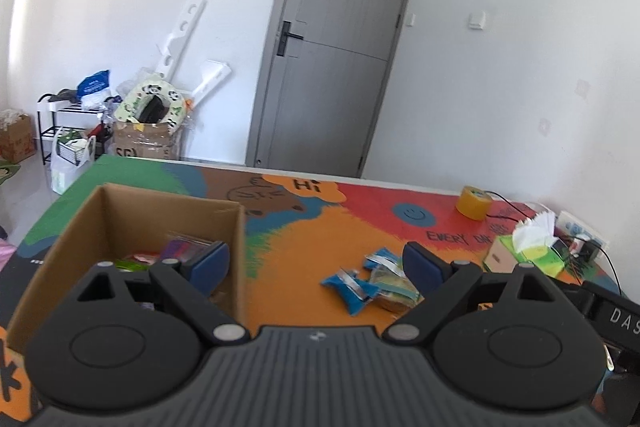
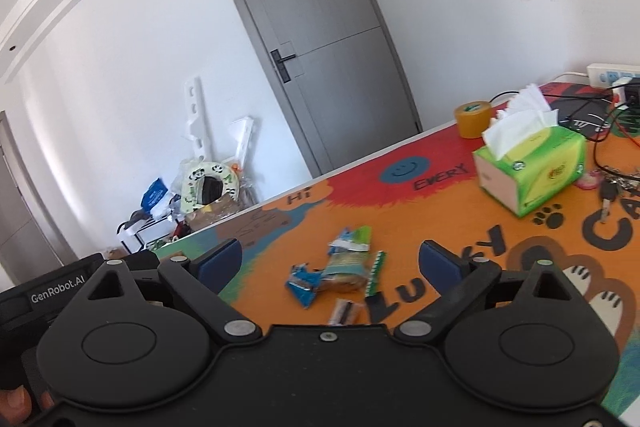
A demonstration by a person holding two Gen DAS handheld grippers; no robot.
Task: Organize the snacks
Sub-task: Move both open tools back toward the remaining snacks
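Both your left hand-held gripper (image 1: 316, 261) and right hand-held gripper (image 2: 330, 263) are released and empty. The small foil and paper snack packets (image 2: 338, 269) lie in a loose, overlapping heap on the colourful printed tabletop (image 2: 440, 211), right of the open brown cardboard box (image 1: 132, 223). If you close on the heap's middle, you may pinch two packets, or the slippery blue one (image 1: 352, 291) may slide away.

**Bright daylight, fisheye bend, slight motion softness**

Both views are evenly bright, lit by soft daylight that washes the white wall (image 1: 500, 47) left of the grey door (image 1: 332, 43) almost to glare. Shadows on the colourful table mat (image 2: 440, 211) are faint. The door frame bows and the picture corners darken to black. The snack packets (image 2: 340, 267) in front of the door look smeared, and the cardboard box (image 1: 120, 223) edges are soft.
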